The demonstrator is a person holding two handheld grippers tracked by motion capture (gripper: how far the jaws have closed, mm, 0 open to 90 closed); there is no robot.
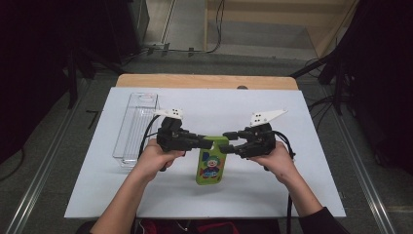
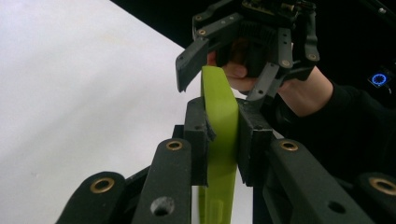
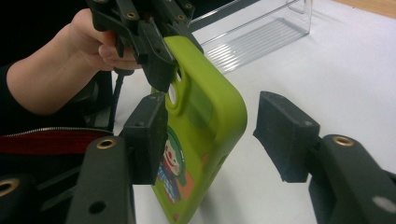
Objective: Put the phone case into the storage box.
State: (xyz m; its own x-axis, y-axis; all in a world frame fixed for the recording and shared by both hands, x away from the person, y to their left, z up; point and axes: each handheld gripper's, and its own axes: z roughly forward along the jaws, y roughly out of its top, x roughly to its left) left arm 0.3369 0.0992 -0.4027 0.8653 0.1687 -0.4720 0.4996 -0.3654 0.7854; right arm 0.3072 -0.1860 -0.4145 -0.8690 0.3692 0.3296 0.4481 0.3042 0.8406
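Green phone case (image 1: 212, 161): lime green, soft-looking shell with rounded corners and a thick rim. One face carries a cartoon clown print in red, blue and orange. An oval camera cut-out sits near the upper corner, seen in the right gripper view (image 3: 205, 121). Edge-on in the left gripper view (image 2: 218, 140) it reads as a slim, plain green slab.

Position: held up over the middle of the white table sheet (image 1: 292, 195), near the person's edge, tilted, printed face up toward the high camera. It hangs between the two grippers.

Left gripper (image 1: 207, 142): jaws clamped on the case's top edge, one pad on each face, both pressing the green wall in its own view (image 2: 222, 135).

Right gripper (image 1: 229, 142): jaws astride the case's far top corner, not clamped. In its own view (image 3: 212, 135) one pad lies against the printed face; the other pad stands clear of the rim with a gap showing.

Hands (image 1: 158, 156) wrap each gripper handle; forearms enter from the bottom edge.

Clear plastic bin (image 1: 136, 129): long, empty-looking, lying on the sheet to the left, well apart from the case.
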